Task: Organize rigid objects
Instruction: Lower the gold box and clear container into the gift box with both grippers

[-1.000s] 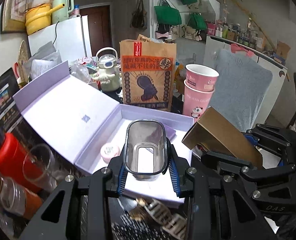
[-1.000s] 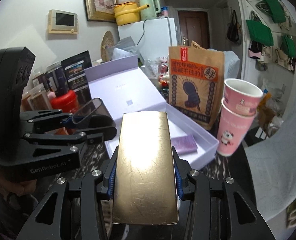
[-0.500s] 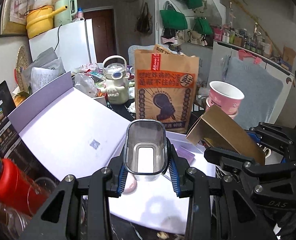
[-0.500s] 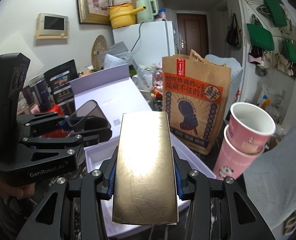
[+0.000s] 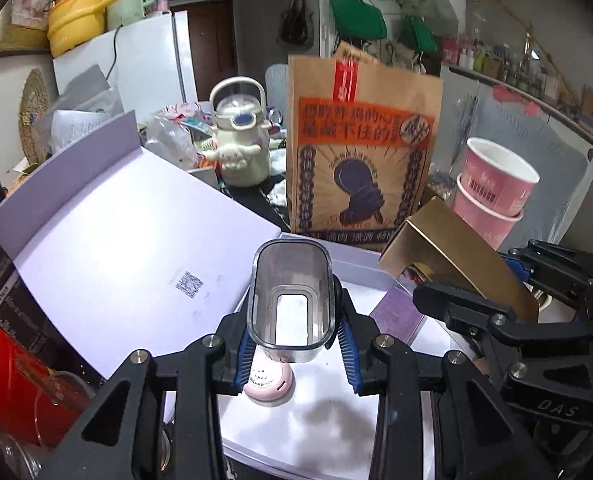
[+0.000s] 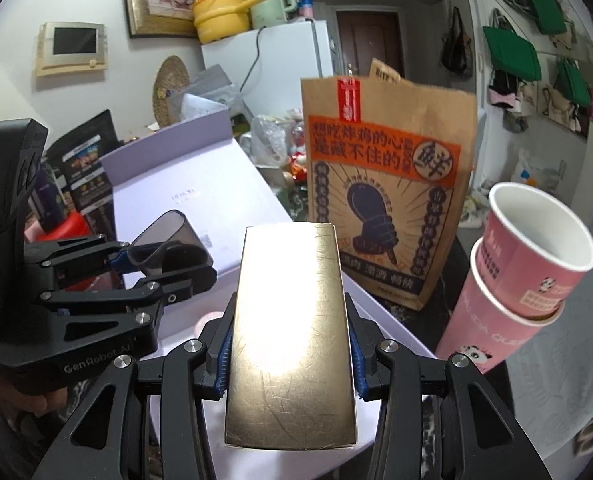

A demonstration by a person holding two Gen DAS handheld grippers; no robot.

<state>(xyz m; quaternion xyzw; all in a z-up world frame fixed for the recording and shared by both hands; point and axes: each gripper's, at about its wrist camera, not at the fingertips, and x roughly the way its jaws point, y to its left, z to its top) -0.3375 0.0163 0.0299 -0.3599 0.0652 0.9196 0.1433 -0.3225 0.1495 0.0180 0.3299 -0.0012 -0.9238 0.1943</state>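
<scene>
My left gripper (image 5: pixel 294 346) is shut on a clear smoky plastic container (image 5: pixel 290 300), held above the open lilac gift box (image 5: pixel 360 258). The container also shows in the right wrist view (image 6: pixel 164 242). My right gripper (image 6: pixel 288 356) is shut on a flat gold box (image 6: pixel 290 340), held over the box's right side; the gold box shows in the left wrist view (image 5: pixel 456 256). A small pink round case (image 5: pixel 268 386) and a purple card (image 5: pixel 398 316) lie inside the gift box. The box lid (image 5: pixel 108 240) lies open to the left.
A brown printed paper bag (image 5: pixel 360 152) stands behind the box. Two stacked pink paper cups (image 6: pixel 524 280) stand at the right. A cream kettle (image 5: pixel 240 140) is at the back. A red jar (image 5: pixel 12 384) and glassware crowd the left edge.
Both grippers have moved forward over the gift box with their objects still held. The paper bag, kettle and cups look nearer now.
</scene>
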